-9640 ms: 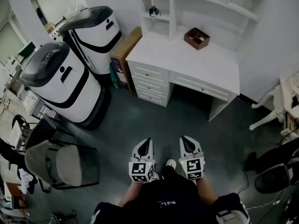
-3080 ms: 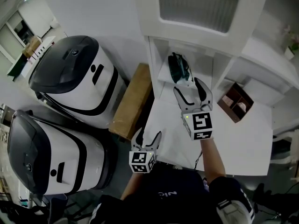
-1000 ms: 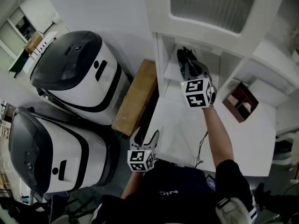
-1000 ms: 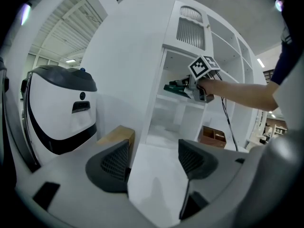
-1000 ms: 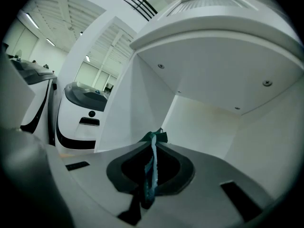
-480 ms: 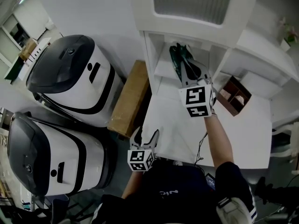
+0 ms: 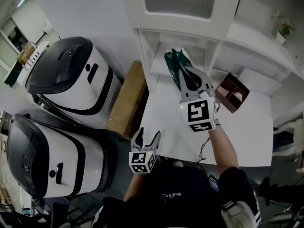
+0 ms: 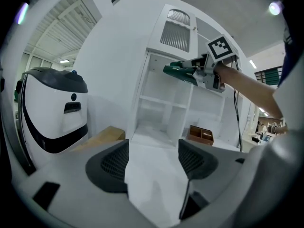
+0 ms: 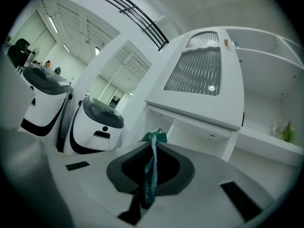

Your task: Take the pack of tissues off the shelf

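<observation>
One green tissue pack (image 7: 170, 61) sits pinched in right gripper (image 7: 185, 73).

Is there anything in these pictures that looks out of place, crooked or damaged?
Only one thing: the dark green plastic pack of tissues does not lie flat; the right claw is shut on its thin edge and holds it in the air before the white shelf unit. I see nothing spilled or broken.

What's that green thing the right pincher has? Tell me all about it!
The pack of tissues is dark green with a soft, crinkly, plastic-looking wrapper. The right gripper is shut on one thin end, and the rest sticks out toward the white shelf. Whether it touches the shelf I cannot tell.
</observation>
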Demonstrator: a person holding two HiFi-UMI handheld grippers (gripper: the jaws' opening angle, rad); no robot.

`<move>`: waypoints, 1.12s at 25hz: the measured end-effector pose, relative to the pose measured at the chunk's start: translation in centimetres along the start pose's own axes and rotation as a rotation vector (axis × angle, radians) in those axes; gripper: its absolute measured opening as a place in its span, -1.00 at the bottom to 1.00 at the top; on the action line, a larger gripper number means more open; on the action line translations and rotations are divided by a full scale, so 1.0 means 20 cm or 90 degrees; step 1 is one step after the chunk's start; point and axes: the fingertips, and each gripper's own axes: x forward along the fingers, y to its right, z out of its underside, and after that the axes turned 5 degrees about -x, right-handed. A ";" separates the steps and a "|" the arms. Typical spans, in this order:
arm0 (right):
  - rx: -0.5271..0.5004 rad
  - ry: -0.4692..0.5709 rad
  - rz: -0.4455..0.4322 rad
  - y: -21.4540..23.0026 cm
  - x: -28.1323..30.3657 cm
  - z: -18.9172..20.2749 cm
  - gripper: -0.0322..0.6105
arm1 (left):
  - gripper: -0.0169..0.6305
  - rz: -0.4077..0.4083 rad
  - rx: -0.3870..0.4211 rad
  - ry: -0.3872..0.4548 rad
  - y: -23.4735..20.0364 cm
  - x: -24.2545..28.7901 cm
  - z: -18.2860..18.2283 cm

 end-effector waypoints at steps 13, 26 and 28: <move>0.008 -0.006 0.002 -0.03 -0.36 0.10 -0.87 | 0.06 0.015 0.005 -0.002 0.18 0.00 0.06; 0.071 -0.062 0.019 -0.09 -0.59 0.38 -0.87 | 0.06 0.055 0.019 0.005 0.31 0.08 0.01; 0.078 -0.072 0.023 -0.10 -0.61 0.42 -0.87 | 0.06 0.062 0.022 0.003 0.32 0.09 0.01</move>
